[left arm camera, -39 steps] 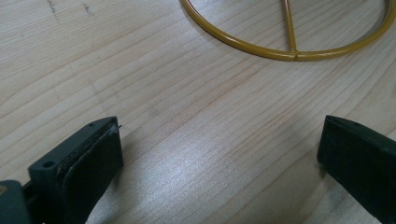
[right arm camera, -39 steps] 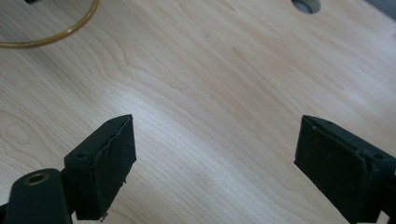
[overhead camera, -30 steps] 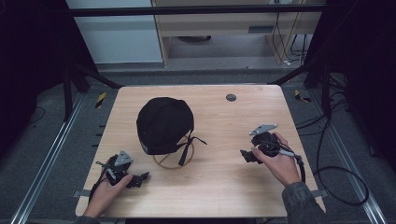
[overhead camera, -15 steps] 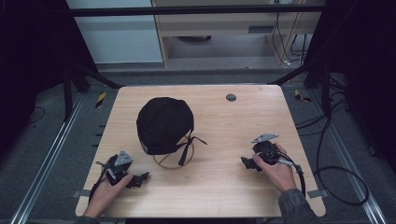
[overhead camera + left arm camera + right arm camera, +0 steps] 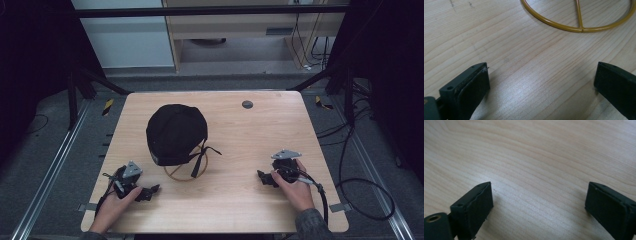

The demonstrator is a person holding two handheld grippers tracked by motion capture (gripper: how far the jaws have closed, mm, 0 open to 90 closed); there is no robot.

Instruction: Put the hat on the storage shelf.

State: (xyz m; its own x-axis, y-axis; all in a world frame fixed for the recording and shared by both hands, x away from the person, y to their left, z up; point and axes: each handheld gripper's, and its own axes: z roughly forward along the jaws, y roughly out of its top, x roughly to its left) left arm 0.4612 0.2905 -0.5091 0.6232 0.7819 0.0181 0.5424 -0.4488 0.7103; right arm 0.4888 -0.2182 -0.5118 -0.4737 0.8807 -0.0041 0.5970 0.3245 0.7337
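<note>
A black cap (image 5: 175,133) rests on a yellow wire stand (image 5: 184,171) in the middle of the wooden table (image 5: 235,135); its black strap (image 5: 204,156) hangs over the ring. My left gripper (image 5: 150,192) lies low at the front left, pointing right, open and empty. In the left gripper view the wire ring (image 5: 564,23) lies just ahead of the wide jaws (image 5: 541,85). My right gripper (image 5: 264,179) sits at the front right, pointing left. Its jaws have just been opening and stand wide over bare wood (image 5: 539,202), nothing between them.
A small dark round insert (image 5: 247,104) sits in the table near its far edge. Cables (image 5: 360,195) trail off the right side onto the floor. Metal frame rails (image 5: 55,165) run along both sides of the table.
My right hand has sunk toward the tabletop and come slightly nearer the front edge. The left hand and the cap have stayed where they were.
</note>
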